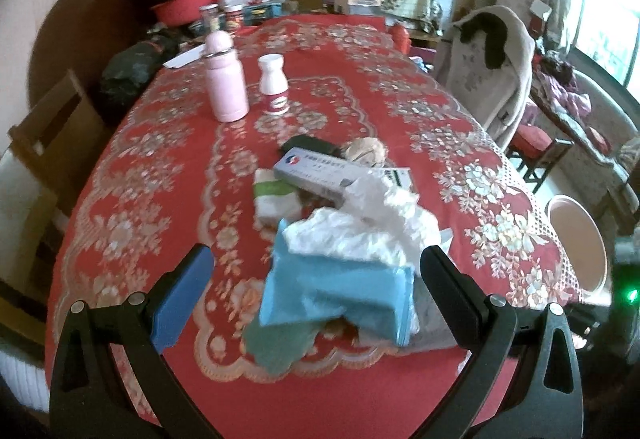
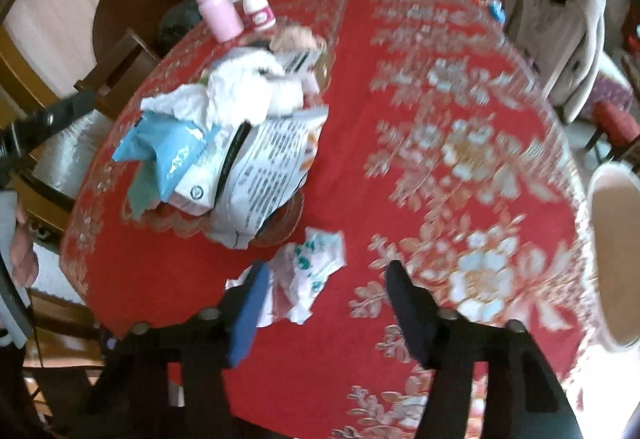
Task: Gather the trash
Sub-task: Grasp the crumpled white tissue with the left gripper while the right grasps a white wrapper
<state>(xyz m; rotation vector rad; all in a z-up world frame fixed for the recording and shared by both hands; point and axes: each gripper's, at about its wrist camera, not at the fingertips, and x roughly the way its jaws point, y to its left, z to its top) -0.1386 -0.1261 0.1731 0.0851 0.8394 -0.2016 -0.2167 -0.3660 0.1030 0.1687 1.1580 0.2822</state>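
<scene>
A heap of trash lies on the red flowered tablecloth: a blue packet, crumpled white tissue, a grey box and a green-and-white pack. My left gripper is open, its jaws wide on either side of the blue packet without touching it. In the right wrist view the same heap shows a printed white bag. A crumpled white wrapper with green print lies alone near the table's front edge. My right gripper is open over it, the wrapper beside the blue pad.
A white bin stands beyond the table's right edge. A pink flask and a white bottle stand further back. A chair draped with a coat is at the right; wooden chairs are at the left.
</scene>
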